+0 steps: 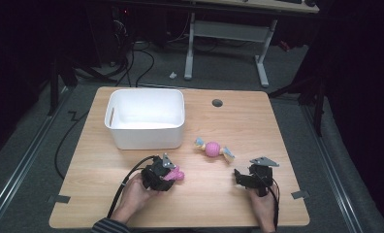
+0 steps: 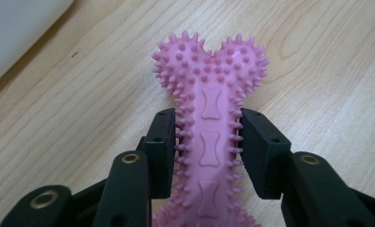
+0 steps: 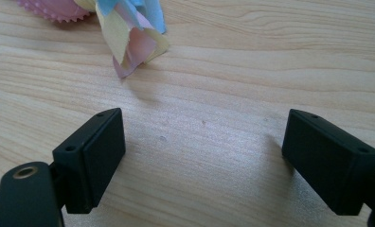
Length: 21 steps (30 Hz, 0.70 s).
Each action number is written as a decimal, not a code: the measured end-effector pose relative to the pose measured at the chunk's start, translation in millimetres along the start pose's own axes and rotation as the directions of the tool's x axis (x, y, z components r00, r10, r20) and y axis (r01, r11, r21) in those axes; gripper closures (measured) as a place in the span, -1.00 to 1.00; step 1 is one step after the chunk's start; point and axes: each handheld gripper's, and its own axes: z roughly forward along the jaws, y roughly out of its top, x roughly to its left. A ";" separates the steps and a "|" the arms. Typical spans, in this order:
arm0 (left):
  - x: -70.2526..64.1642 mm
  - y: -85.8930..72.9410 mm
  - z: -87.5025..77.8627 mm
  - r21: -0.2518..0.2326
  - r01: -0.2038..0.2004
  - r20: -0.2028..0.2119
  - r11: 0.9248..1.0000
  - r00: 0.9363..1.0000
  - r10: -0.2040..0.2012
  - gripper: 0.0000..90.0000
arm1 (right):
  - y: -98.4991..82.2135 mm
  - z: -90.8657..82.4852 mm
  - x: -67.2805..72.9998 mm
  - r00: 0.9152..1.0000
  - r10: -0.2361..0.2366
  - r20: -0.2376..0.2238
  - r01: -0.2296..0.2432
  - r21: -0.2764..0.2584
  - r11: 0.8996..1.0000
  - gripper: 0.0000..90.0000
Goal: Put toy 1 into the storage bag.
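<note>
A pink spiky bone-shaped toy (image 2: pixel 209 118) lies on the wooden table, and my left gripper (image 2: pixel 208 151) is shut on its shaft, both pads pressed into the spikes. In the high view the same toy (image 1: pixel 176 174) pokes out of the left gripper (image 1: pixel 167 175) at the table's front left. A pink ball toy with pastel cloth ends (image 1: pixel 213 149) lies mid-table; its cloth tail (image 3: pixel 133 33) shows at the top of the right gripper view. My right gripper (image 3: pixel 204 156) stands open over bare wood, and in the high view it (image 1: pixel 242 178) sits at the front right.
A white rectangular bin (image 1: pixel 145 118) stands at the back left of the table (image 1: pixel 238 121). A round cable hole (image 1: pixel 217 103) is near the back edge. A desk frame and cables lie on the floor beyond.
</note>
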 end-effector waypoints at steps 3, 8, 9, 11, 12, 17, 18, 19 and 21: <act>0.7 -0.4 -5.0 -0.014 0.001 0.003 1.000 1.000 -0.001 0.30 | 0.0 0.0 0.0 1.000 0.000 0.000 0.000 0.000 1.000 -0.69; 2.1 -2.1 -11.5 -0.022 0.005 -0.001 1.000 1.000 -0.005 0.30 | 0.0 0.0 0.0 1.000 0.000 0.000 0.000 0.000 1.000 -0.69; 3.5 -3.0 -15.7 -0.029 0.010 -0.001 1.000 1.000 -0.010 0.30 | 0.0 0.0 0.0 1.000 0.000 0.000 0.000 0.000 1.000 -0.69; 5.0 -4.2 -21.1 -0.036 0.017 0.001 0.999 1.000 -0.017 0.30 | 0.0 0.0 0.0 1.000 0.000 0.000 0.000 0.000 1.000 -0.69; 5.9 -4.9 -24.0 -0.040 0.019 0.002 0.999 1.000 -0.018 0.30 | 0.0 0.0 0.0 1.000 0.000 0.000 0.000 0.000 1.000 -0.69; 11.1 -8.7 -35.2 -0.059 0.043 0.005 0.997 0.999 -0.042 0.30 | 0.0 0.0 0.0 1.000 -0.001 0.000 0.001 0.000 1.000 -0.69; 12.6 -9.6 -37.8 -0.061 0.047 0.000 0.997 0.999 -0.047 0.30 | 0.0 0.0 0.0 1.000 0.000 0.000 0.000 0.000 1.000 -0.69; 16.2 -10.8 -43.7 -0.059 0.057 -0.005 0.997 0.998 -0.058 0.30 | 0.0 -0.1 0.1 1.000 0.000 0.001 0.000 0.000 1.000 -0.69; 20.2 -11.8 -50.2 -0.068 0.077 -0.007 0.995 0.997 -0.078 0.30 | 0.0 -0.1 0.2 1.000 0.001 0.002 -0.001 0.000 1.000 -0.69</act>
